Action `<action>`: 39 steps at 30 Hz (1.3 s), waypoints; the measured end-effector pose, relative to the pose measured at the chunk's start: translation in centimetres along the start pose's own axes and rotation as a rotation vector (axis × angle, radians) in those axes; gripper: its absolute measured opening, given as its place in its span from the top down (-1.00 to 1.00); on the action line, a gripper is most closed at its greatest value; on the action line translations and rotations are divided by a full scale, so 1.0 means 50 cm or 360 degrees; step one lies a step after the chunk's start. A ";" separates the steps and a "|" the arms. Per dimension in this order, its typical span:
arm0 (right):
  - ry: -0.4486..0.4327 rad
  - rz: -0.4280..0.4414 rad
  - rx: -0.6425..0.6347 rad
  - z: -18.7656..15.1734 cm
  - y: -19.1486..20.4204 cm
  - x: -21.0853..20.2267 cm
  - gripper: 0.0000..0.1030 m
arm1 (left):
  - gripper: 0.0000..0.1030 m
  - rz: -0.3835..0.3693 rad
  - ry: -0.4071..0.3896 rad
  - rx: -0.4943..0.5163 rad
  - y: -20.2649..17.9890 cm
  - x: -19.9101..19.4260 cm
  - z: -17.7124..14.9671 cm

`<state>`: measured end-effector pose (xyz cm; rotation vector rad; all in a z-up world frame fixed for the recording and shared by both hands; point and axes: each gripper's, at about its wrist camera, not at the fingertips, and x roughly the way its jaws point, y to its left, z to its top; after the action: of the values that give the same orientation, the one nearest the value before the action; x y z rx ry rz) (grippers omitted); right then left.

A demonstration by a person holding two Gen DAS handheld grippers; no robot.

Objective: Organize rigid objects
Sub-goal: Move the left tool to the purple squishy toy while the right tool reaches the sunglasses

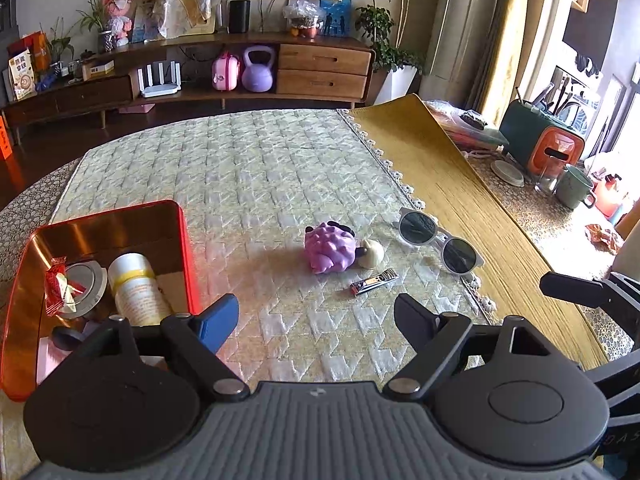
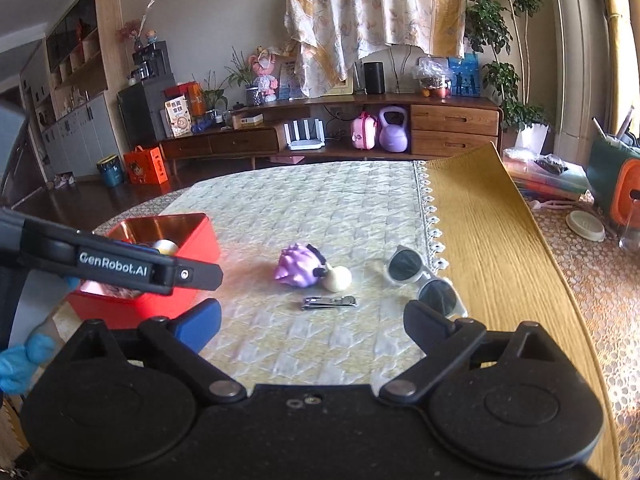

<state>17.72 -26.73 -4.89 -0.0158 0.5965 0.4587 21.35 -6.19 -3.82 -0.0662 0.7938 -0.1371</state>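
Observation:
A red tin box point(image 1: 188, 256) point(image 2: 200, 240) stands at the left on a pale quilted mat point(image 1: 256, 184). It holds a white and yellow bottle point(image 1: 134, 284), a roll of tape point(image 1: 86, 288) and a red packet point(image 1: 58, 290). A purple toy point(image 1: 330, 246) point(image 2: 298, 266), a cream knob point(image 1: 372, 254) point(image 2: 338, 278), a nail clipper point(image 1: 374, 282) point(image 2: 329, 302) and white sunglasses point(image 1: 438, 238) point(image 2: 422, 284) lie on the mat. My left gripper point(image 1: 316, 316) is open and empty, beside the box. My right gripper point(image 2: 312, 322) is open and empty, short of the clipper.
A yellow runner point(image 1: 452, 184) point(image 2: 488, 232) covers the table's right part. Beyond it stand a green and orange appliance point(image 1: 542, 140), a green mug point(image 1: 574, 186) and a white lid point(image 2: 585, 225). The left gripper's arm point(image 2: 112, 264) crosses over the box in the right wrist view.

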 end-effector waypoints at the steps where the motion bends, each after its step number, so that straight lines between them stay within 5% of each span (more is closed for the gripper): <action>1: 0.0005 -0.0003 -0.0014 0.000 -0.008 0.004 -0.90 | -0.69 0.0007 0.0006 0.0002 -0.003 0.013 0.003; 6: 0.0038 -0.0073 -0.0039 0.014 -0.063 0.040 -0.90 | -0.70 -0.0022 0.0039 -0.0038 -0.004 0.063 0.017; 10: 0.0071 -0.0090 -0.0026 0.024 -0.105 0.074 -0.90 | -0.96 -0.0011 0.0053 -0.0031 -0.009 0.098 0.026; 22: 0.0174 -0.0144 -0.0053 0.029 -0.179 0.181 -0.89 | -0.96 0.0065 0.0049 0.0004 -0.021 0.194 0.056; 39: 0.0289 -0.0132 -0.0046 0.010 -0.192 0.268 -0.39 | -0.96 0.0098 0.0048 0.0006 -0.014 0.264 0.058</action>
<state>31.84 -29.77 -12.90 -0.1100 0.7650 0.3878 32.48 -8.80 -11.03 -0.0358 0.8251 -0.0814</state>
